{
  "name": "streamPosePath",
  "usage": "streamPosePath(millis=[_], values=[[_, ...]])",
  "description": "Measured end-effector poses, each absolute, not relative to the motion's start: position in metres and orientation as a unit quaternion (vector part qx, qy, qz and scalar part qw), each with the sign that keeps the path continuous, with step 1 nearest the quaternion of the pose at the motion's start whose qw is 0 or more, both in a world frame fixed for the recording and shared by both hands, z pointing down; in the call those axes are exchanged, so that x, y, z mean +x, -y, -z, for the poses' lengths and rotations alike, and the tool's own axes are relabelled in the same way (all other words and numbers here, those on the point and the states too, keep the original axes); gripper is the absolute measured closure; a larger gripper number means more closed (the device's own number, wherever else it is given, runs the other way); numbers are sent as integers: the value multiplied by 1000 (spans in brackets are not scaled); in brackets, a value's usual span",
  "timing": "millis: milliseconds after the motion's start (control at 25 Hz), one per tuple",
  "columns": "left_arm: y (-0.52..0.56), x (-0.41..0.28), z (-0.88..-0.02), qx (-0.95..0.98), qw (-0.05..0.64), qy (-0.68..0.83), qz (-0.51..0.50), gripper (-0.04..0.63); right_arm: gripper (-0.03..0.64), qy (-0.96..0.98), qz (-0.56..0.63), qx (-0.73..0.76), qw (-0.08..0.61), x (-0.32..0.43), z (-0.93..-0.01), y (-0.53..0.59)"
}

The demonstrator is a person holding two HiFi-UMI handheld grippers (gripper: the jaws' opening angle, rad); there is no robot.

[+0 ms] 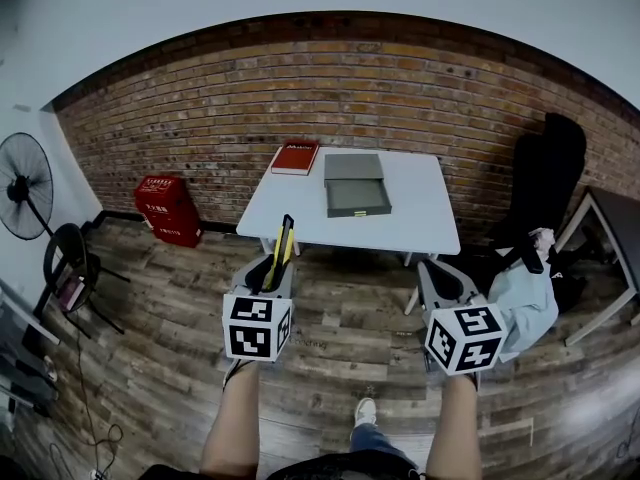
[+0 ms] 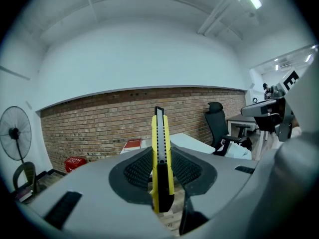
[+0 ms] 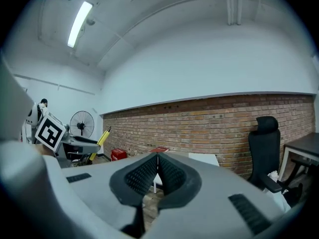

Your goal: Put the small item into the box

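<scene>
1. Left gripper: the jaws are clamped on a yellow knife, which stands upright between the pads. Its tip rises above them. Its lower end drops below the pads, and the very bottom is cut off by the gripper body.
2. Head view: we see the knife slanting up out of the left gripper, in the air over the wooden floor, well short of the table. The stretch inside the jaws is hidden.
3. Right gripper: the jaws are closed pad to pad with nothing between them. It is also held over the floor, beside the left one.
4. Box: grey and open, it sits on the table. A flat grey lid lies against its far edge. We cannot tell whether the two are joined, and the inside is too small to read.
5. Red book: it lies at the table's far left corner, just beside the lid. The cover print is unreadable.
6. Left gripper view: the knife and jaws cover the box. We see only the book and a strip of table.
7. Right gripper view: its own jaws hide part of the table. The left gripper with the knife shows small at the left edge.
8. Hands are hidden behind the grippers. Only the forearms show.
</scene>
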State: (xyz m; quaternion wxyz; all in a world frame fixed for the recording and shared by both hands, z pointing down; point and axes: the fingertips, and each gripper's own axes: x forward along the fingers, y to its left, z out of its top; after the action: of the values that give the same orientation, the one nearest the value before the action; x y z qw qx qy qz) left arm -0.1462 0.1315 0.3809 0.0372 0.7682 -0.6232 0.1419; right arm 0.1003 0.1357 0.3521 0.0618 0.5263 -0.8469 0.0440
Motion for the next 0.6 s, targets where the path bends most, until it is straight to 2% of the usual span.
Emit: streamPosePath(millis=[600], values=[[-9,-107,-371,748,43,644,-152,465,597,865,-44,497,59,137,-340,3]])
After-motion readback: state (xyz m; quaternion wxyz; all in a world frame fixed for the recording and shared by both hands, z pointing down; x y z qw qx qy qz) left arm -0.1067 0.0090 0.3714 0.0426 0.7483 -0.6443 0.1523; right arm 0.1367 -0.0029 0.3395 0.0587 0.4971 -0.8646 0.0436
